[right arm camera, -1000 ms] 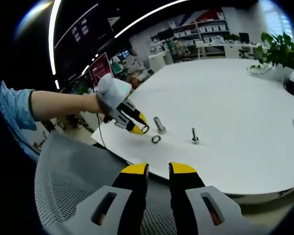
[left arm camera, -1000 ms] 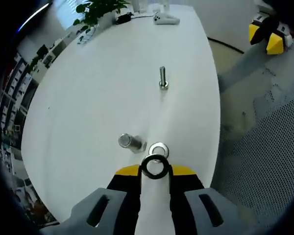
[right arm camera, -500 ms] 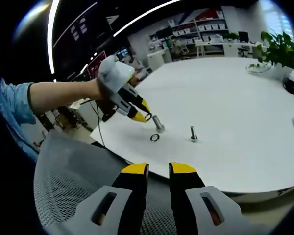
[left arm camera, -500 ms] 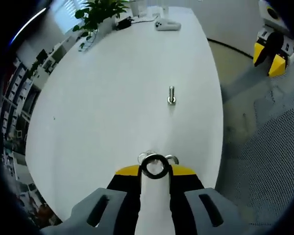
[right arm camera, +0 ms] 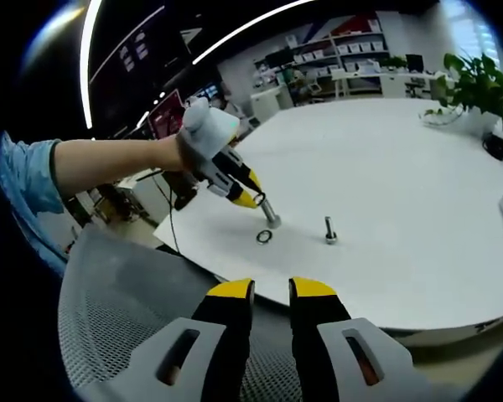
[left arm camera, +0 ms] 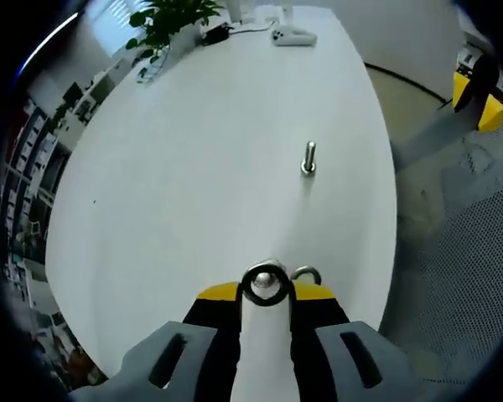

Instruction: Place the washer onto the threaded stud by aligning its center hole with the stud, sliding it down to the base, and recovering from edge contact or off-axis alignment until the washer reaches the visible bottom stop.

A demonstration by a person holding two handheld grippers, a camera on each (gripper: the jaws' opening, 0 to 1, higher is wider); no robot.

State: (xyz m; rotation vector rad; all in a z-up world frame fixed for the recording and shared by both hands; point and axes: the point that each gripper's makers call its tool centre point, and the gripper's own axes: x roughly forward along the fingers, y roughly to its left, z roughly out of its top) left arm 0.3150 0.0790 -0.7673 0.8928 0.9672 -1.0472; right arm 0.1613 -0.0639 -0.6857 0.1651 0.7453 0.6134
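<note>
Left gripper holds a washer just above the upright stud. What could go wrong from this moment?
1. In the left gripper view the washer in the left gripper hides the stud top, so centring is hard to judge; the rim may catch the threads and tilt.
2. A side push could tip the stud, which stands loose on the table.
3. A spare washer lies close by and could be knocked away.
</note>
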